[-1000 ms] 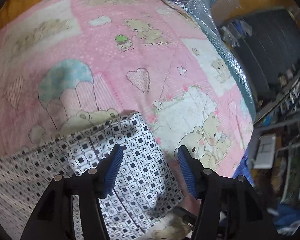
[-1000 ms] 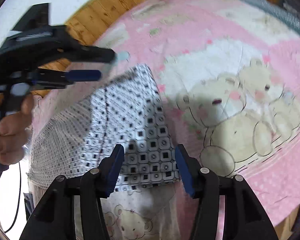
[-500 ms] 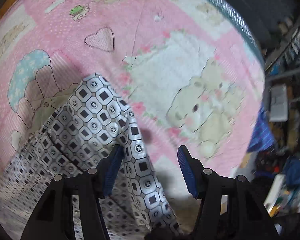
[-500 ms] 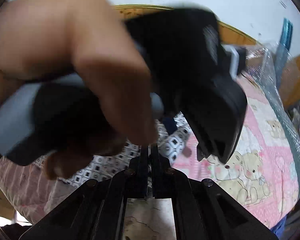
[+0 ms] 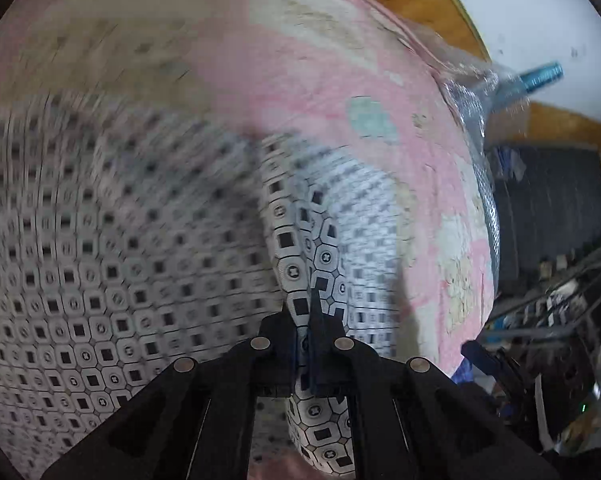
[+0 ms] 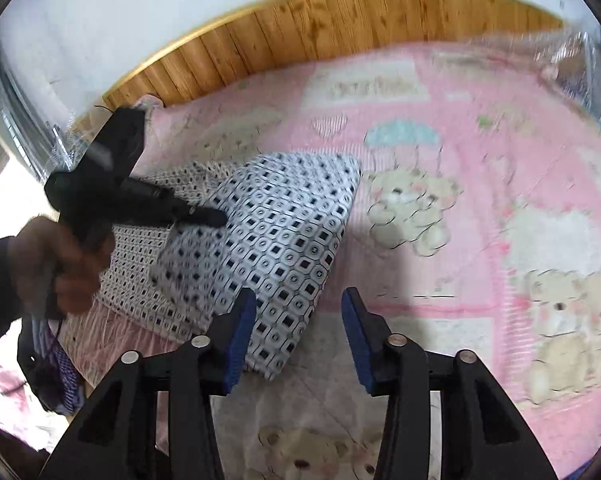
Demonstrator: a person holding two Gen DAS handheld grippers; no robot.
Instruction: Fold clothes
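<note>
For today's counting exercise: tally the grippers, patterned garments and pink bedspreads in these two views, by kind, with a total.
Grippers: 2, the left gripper and the right gripper
Patterned garment: 1
Pink bedspread: 1
Total: 4

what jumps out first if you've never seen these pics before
The black-and-white geometric-print garment lying partly folded on the pink teddy-bear bedsheet. In the left wrist view the left gripper is shut on a fold of it, while the right gripper hangs open over its near edge.
</note>
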